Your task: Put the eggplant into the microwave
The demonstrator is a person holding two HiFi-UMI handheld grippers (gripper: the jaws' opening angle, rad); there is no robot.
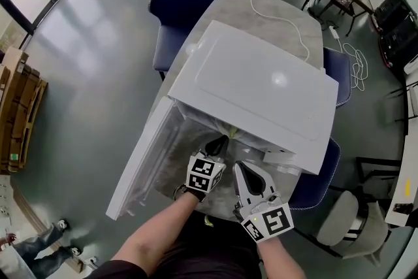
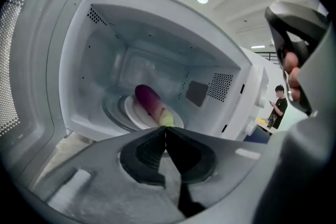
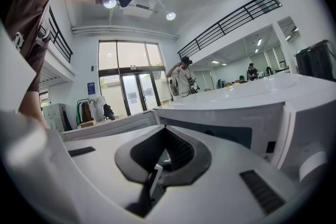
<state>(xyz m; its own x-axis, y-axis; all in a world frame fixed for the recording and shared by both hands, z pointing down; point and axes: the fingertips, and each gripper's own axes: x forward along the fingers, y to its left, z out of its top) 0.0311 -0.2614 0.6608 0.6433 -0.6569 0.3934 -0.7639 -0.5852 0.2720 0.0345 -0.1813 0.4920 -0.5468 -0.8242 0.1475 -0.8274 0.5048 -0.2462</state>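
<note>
The purple eggplant [image 2: 149,102] with its green stem end lies on the white plate [image 2: 132,117] inside the white microwave [image 1: 261,82]. The microwave's door [image 1: 140,160] hangs open to the left. My left gripper [image 2: 166,129] is just outside the cavity opening, pointing in at the eggplant. Its jaws meet, with nothing between them. In the head view the left gripper [image 1: 219,144] sits at the mouth of the oven. My right gripper [image 1: 243,173] is beside it to the right, outside the microwave. The right gripper [image 3: 164,128] is shut and holds nothing.
The microwave stands on a grey table [image 1: 274,16], and a white cable [image 1: 281,19] runs across the tabletop behind it. Blue chairs [image 1: 177,6] stand around the table. A person [image 2: 276,105] stands in the background to the right of the microwave.
</note>
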